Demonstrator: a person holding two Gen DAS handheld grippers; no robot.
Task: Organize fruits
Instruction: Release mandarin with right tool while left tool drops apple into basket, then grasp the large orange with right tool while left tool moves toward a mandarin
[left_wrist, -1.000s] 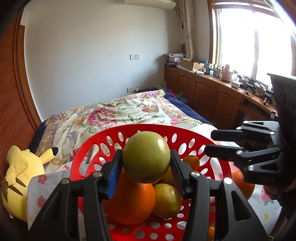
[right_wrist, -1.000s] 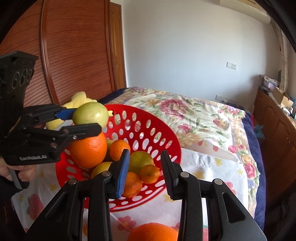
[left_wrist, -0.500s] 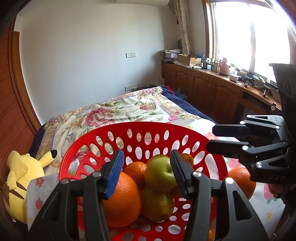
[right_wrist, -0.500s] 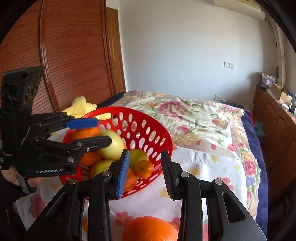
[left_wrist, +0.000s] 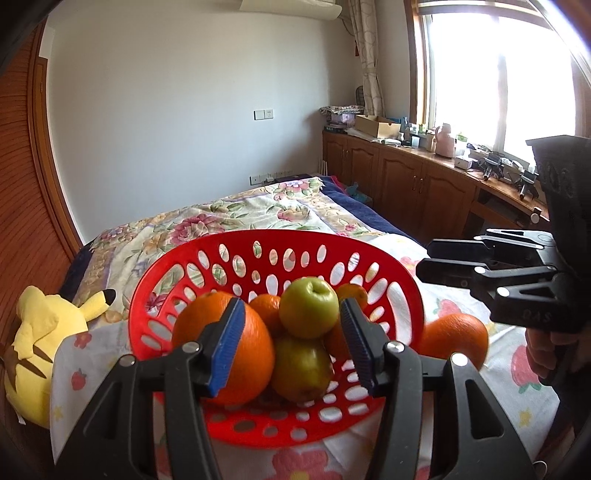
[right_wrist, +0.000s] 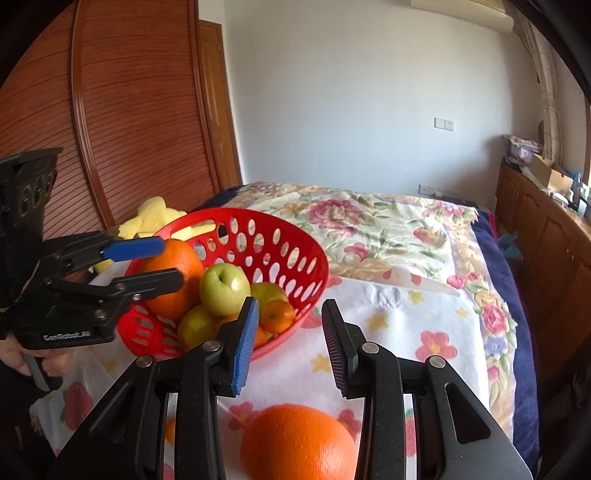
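Two grippers, both empty — your left gripper (left_wrist: 291, 345), jaws just widened, is clear of the green apple (left_wrist: 308, 308) atop the red basket (left_wrist: 402, 273); your right gripper (right_wrist: 290, 341), nearly closed, hovers above a loose orange (right_wrist: 297, 443) on the bed.

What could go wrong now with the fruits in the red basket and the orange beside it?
1. The green apple sits on top of the pile in the basket; a nudge from the left gripper might roll it off.
2. The orange lies loose on the cloth, under the right gripper; it may roll away if bumped.
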